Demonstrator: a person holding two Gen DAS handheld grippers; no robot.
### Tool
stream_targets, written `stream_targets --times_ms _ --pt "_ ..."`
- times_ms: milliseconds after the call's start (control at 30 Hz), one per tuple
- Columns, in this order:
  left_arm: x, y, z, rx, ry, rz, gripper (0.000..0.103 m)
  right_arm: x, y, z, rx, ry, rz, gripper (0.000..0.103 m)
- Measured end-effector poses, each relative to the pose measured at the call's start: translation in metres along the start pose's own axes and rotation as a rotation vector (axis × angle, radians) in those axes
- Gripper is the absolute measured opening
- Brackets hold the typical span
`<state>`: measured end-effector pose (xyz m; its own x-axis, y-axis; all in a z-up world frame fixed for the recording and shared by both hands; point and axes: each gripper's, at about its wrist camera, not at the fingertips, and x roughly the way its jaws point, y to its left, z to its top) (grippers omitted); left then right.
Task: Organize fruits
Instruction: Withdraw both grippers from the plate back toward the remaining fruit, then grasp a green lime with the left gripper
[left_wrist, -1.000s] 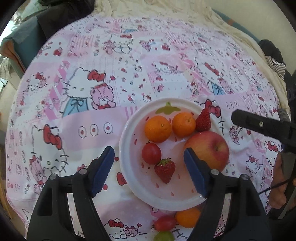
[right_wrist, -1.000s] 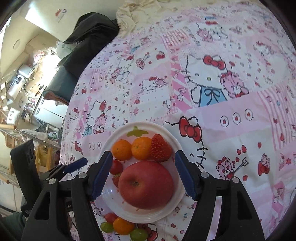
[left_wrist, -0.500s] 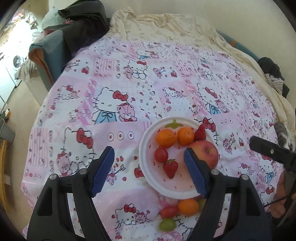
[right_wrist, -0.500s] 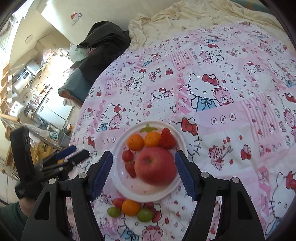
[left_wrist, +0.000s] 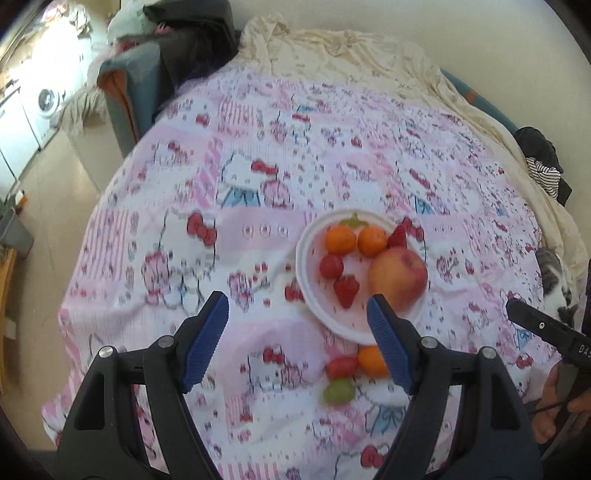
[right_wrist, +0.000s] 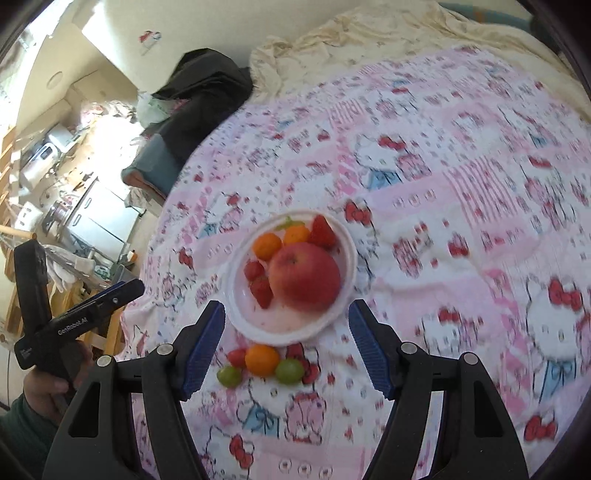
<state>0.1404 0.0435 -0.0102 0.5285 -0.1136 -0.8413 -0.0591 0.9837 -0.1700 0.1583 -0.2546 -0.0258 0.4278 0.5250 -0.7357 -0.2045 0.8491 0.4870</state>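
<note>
A white plate (left_wrist: 308, 280) (right_wrist: 347, 266) lies on the pink cartoon-print cloth. It holds a big red apple (left_wrist: 398, 277) (right_wrist: 304, 276), two oranges (left_wrist: 340, 239), a red tomato (left_wrist: 331, 266) and two strawberries (left_wrist: 346, 291). On the cloth in front of the plate lie a small orange (right_wrist: 262, 359), a red tomato (right_wrist: 236, 357) and two green grapes (right_wrist: 229, 376). My left gripper (left_wrist: 297, 339) is open and empty, well above the cloth. My right gripper (right_wrist: 286, 345) is open and empty, high above the plate's near edge.
The pink cloth (left_wrist: 258, 184) covers a round table, with a cream sheet (left_wrist: 351, 55) at the back. Dark clothes (right_wrist: 207, 96) and a blue cushion lie at the far left edge. A cat (left_wrist: 554, 280) sits at the right edge. The floor and kitchen lie to the left.
Both grippers have pulled up and back from the plate, so the plate looks smaller and more of the table shows. Both stay open and empty. The fruits have not moved.
</note>
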Motion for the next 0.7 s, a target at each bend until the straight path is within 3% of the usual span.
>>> stream_targets --times_ms 133,333,567,700 --pt "0.009 -0.001 -0.018 -0.012 0.071 -0.018 0.075 0.001 -0.011 -0.017 0.058 0.037 -0.002 0.072" --pt "0.051 -0.019 -0.047 0.017 0.272 -0.049 0.074 0.01 -0.023 -0.024 0.107 0.074 -0.024 0.072" --pt "0.088 -0.048 -0.075 0.13 0.358 -0.03 0.069 0.015 -0.024 -0.024 0.096 0.086 -0.048 0.072" --pt "0.096 -0.058 -0.078 0.193 0.36 -0.015 0.063 0.018 -0.024 -0.026 0.088 0.098 -0.055 0.072"
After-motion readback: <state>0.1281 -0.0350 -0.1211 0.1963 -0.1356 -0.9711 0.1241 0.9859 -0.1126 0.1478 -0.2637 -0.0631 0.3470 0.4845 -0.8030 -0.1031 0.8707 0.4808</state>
